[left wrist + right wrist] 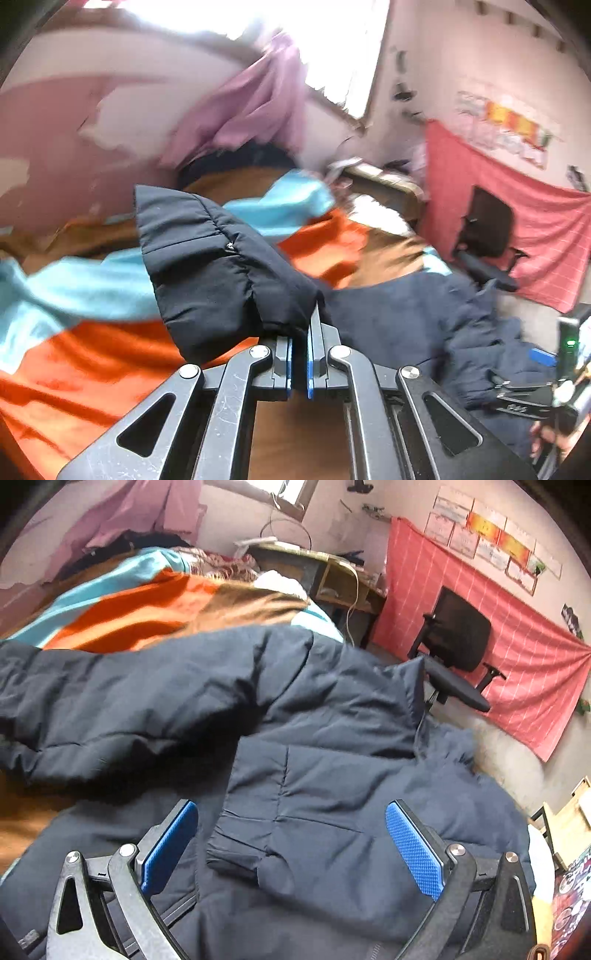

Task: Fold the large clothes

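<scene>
One bulky, soft navy padded jacket (314, 760) sprawls mid-frame on the bed; the left gripper (300, 354) pinches its cuff, the right gripper (291, 845) hovers wide open, and seams likely give the surest hold.

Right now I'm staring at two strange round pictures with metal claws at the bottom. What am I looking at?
Those claws are hand-held grippers, one in each of a person's hands, each carrying a wide-angle camera looking along its fingers. The left gripper is shut on a sleeve of a dark navy padded jacket, lifting it up. The right gripper is open, its blue pads spread above the jacket's body. The jacket lies on a bed with an orange, blue and brown blanket. A black office chair stands behind.
</scene>
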Demonstrator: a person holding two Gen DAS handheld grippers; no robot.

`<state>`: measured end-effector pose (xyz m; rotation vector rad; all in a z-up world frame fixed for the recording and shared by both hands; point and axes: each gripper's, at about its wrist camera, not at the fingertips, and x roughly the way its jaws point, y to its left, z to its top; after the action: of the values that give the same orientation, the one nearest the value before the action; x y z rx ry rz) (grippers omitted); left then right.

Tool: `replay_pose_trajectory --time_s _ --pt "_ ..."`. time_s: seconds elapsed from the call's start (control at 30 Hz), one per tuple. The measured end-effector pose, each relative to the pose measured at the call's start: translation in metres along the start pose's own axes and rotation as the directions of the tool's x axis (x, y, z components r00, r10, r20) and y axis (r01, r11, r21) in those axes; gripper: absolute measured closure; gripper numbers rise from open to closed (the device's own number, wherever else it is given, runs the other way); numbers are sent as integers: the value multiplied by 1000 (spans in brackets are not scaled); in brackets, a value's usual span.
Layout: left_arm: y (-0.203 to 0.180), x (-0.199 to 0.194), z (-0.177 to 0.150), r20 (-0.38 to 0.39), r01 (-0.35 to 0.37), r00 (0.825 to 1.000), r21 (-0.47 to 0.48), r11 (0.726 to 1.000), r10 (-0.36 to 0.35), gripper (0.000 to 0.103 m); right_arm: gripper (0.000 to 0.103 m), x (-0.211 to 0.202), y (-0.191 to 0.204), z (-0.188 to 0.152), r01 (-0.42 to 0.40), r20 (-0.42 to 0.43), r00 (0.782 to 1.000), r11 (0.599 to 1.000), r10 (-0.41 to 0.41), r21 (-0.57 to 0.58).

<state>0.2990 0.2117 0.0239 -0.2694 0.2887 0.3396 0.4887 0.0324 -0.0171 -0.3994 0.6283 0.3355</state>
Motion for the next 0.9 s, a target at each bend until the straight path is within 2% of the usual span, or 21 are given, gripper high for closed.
replay_pose_trajectory --time_s 0.1,0.27,0.47,0.6,0.7,0.8,0.9 --pt "-30 -7 9 42 76 996 44 996 -78 100 0 -18 -5 6 12 41 999 1000 -12 -7" --pt "-73 -21 19 83 181 979 96 979 -189 100 0 -47 -18 6 72 126 990 997 -68 -25" --pt "-125 -22 23 76 309 945 111 945 -318 100 0 -68 -53 -3 118 157 981 993 -116 -2" --pt "-161 -26 18 62 374 921 137 917 -385 100 0 -76 -93 -15 158 155 974 986 -163 47" --pt "-195 -29 10 48 414 902 189 890 -429 100 0 -81 -122 -26 184 144 970 979 -196 88" --pt "-232 -32 -3 14 459 878 262 849 -479 100 0 -88 -153 -39 209 133 965 969 -226 129" --pt "-269 -25 -21 -73 521 848 303 798 -526 100 0 -95 -185 -55 227 122 960 955 -252 189"
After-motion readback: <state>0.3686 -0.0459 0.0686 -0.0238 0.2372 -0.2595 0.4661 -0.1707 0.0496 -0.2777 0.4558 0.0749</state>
